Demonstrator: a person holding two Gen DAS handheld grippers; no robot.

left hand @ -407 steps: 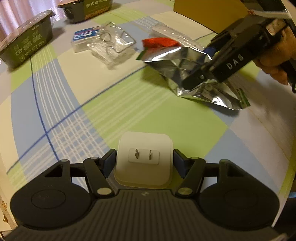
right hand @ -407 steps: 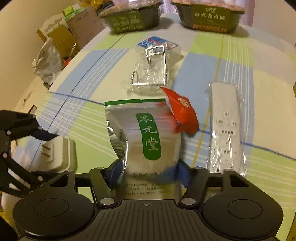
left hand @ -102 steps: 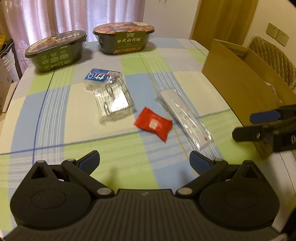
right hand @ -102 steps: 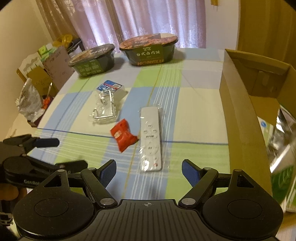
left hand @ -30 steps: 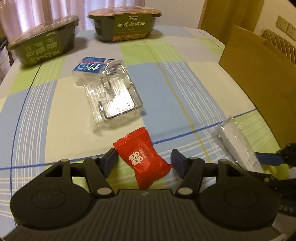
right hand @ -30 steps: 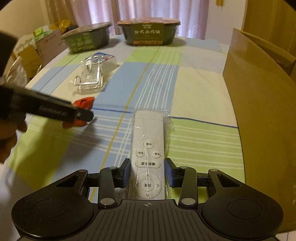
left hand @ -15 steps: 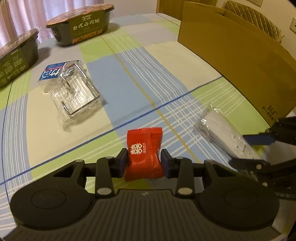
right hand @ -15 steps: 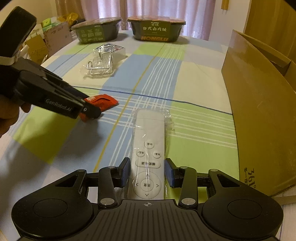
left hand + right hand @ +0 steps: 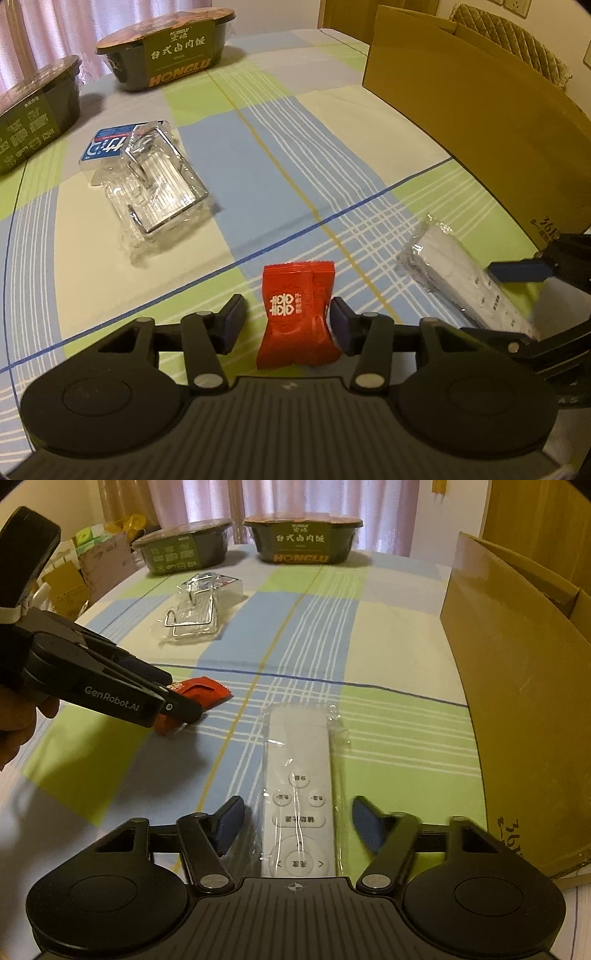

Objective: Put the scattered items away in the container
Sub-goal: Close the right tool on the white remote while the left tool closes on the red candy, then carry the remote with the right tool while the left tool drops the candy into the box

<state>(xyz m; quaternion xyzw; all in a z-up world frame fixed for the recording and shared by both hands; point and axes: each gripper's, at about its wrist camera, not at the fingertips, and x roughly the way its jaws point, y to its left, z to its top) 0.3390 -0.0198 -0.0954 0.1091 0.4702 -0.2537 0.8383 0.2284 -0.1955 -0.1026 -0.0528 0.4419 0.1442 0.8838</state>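
Observation:
A red snack packet lies between the fingers of my left gripper, which is open, with a gap on the packet's left side. The right wrist view shows the packet behind the left gripper. A white remote in a clear wrapper lies flat on the tablecloth between the spread fingers of my open right gripper. The left wrist view shows the remote with the right gripper around its near end. The cardboard box stands to the right.
A wire rack in clear packaging lies left of centre on the checked tablecloth. Two dark instant-food bowls stand at the far edge. A hand holds the left gripper. Boxes and bags sit beyond the table's left edge.
Half a second ago both grippers were shut, the left on the red packet and the right on the remote. Both have since opened their fingers; packet and remote stay between them.

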